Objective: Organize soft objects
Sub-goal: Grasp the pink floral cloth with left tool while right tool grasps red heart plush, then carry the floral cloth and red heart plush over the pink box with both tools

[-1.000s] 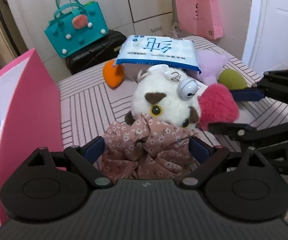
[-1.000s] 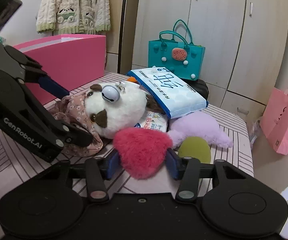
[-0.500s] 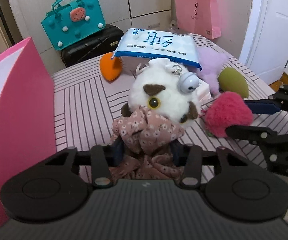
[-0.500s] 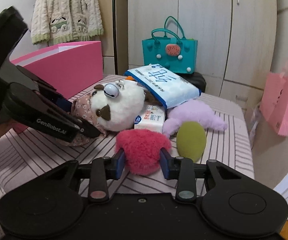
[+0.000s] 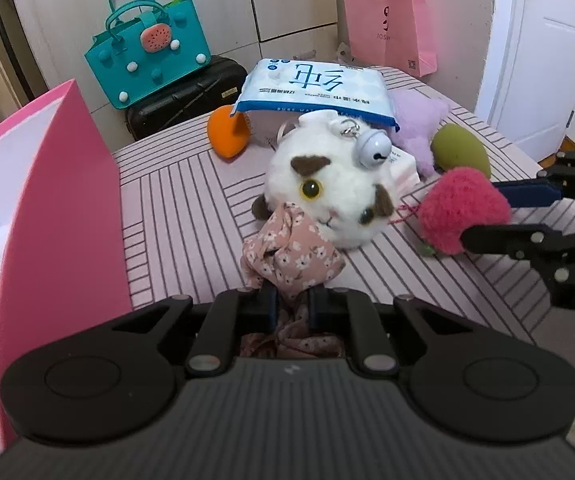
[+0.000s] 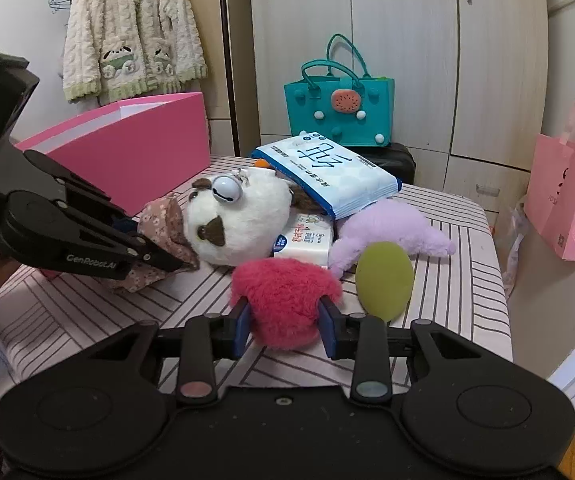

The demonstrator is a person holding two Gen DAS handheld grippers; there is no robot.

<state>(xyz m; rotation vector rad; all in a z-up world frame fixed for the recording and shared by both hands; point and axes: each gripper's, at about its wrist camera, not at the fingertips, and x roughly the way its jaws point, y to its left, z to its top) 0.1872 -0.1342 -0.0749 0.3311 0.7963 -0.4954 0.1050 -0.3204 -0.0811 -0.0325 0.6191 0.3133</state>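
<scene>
A pink floral fabric scrunchie (image 5: 291,256) lies bunched against a white plush animal with a bell (image 5: 335,196) on the striped table (image 5: 175,200). My left gripper (image 5: 291,300) is shut on the scrunchie's near end; in the right wrist view the left gripper (image 6: 159,240) comes in from the left over the scrunchie (image 6: 163,220). My right gripper (image 6: 285,320) is shut on a fuzzy red plush (image 6: 283,296), whose sides its blue pads squeeze. The left wrist view shows the right gripper (image 5: 483,216) reaching in from the right onto the red plush (image 5: 463,212).
An open pink box (image 5: 55,200) stands at the table's left. Behind the white plush lie a blue tissue pack (image 5: 315,88), an orange sponge (image 5: 227,136), a purple plush (image 5: 419,120), a green sponge (image 5: 459,148) and a small wipes packet (image 6: 307,240). A teal bag (image 5: 147,56) sits beyond the table.
My left jaws went from wide apart around the scrunchie to pinched tight on it. The right pads drew in on the red plush, and that view rolled slightly.
</scene>
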